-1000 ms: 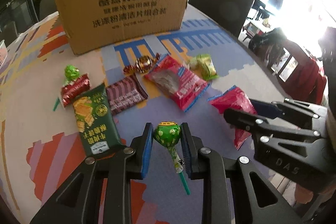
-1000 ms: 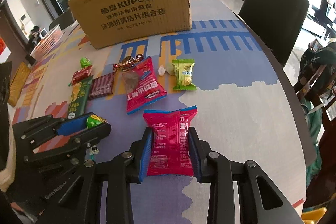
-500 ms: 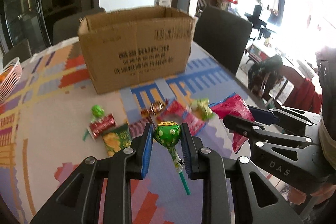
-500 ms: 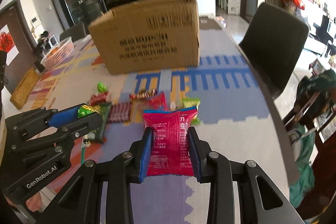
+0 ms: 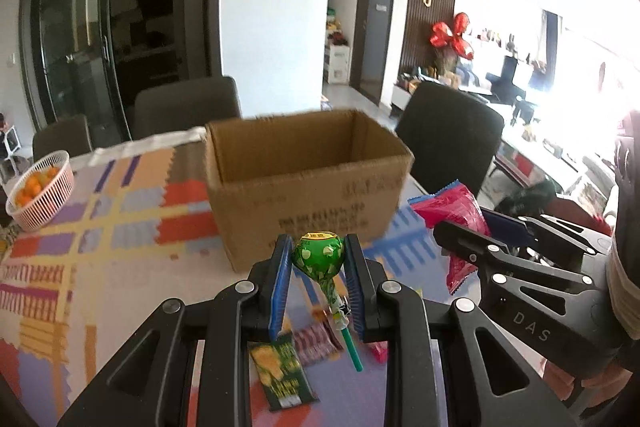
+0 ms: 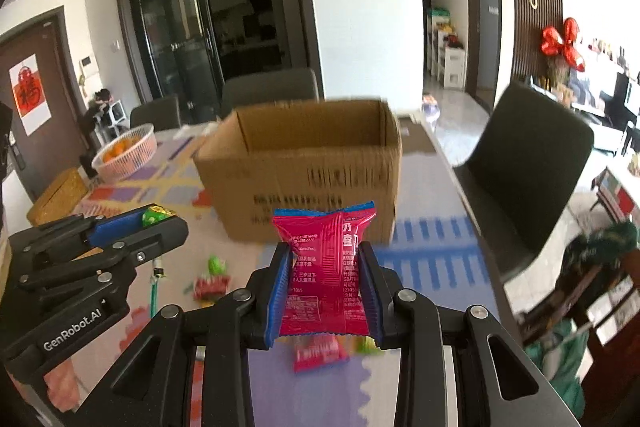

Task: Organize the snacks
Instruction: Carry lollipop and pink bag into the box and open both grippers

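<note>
Left gripper (image 5: 318,267) clamps green lollipop (image 5: 319,258) by its head, stick hanging down. Right gripper (image 6: 325,287) pinches pink snack packet (image 6: 326,267) by its sides. Both raised facing open cardboard box (image 5: 304,183) at frame centre, likely for dropping in.

Off to my left, on the patterned table mat (image 5: 132,227), stands a pink basket (image 5: 40,187) holding oranges (image 5: 34,183). Beside it lies a woven yellow box (image 6: 56,197). Dark chairs (image 5: 448,135) ring the far side ahead and to my right. A red balloon bow (image 6: 560,43) hangs up on the right.
</note>
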`<state>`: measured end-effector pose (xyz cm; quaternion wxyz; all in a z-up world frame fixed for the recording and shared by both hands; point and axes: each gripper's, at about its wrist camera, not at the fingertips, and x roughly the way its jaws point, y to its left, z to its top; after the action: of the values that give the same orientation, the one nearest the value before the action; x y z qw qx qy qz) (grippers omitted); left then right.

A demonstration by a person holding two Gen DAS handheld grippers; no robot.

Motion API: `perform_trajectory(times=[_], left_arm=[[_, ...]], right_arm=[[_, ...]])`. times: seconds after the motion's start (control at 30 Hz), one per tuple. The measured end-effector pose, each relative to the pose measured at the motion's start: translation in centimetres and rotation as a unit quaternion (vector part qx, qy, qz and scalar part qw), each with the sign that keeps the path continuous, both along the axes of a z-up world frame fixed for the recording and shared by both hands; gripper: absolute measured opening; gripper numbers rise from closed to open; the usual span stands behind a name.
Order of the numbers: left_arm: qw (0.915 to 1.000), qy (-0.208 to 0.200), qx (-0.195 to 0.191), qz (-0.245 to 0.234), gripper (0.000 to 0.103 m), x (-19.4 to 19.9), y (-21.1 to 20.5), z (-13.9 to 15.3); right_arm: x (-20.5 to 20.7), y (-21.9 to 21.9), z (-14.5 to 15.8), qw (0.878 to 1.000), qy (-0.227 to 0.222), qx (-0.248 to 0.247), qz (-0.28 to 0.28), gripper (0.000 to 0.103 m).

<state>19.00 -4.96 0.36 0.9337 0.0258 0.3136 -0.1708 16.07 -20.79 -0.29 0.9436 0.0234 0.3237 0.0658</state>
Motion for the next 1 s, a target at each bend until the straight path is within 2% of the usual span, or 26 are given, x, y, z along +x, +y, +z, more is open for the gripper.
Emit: perform_trajectory(times=[0.23, 0.47, 0.73, 1.0], left_arm=[[0.9996, -0.022, 0.010, 0.016, 0.027, 2.8, 0.8, 2.2], [0.9994, -0.028, 0.007, 0.020, 0.027, 6.5, 1.3, 4.3], [0.9990, -0.026, 0.028, 0.025, 0.027, 10.6, 1.2, 5.3], [0.9989, 0.002, 0.032, 0.033, 0.027, 14.8, 1.0, 4.2]], right_arm=[[2.8, 1.3, 3.0, 0.999, -0.040, -0.003, 0.015, 0.034], [6.0, 2.5, 5.2, 0.998, -0.057, -0.012, 0.034, 0.034], [11.4, 2.6, 6.2, 0.999, -0.031, -0.008, 0.042, 0.034], [15.4, 1.7, 5.4, 0.999, 0.002, -0.017, 0.036, 0.034]])
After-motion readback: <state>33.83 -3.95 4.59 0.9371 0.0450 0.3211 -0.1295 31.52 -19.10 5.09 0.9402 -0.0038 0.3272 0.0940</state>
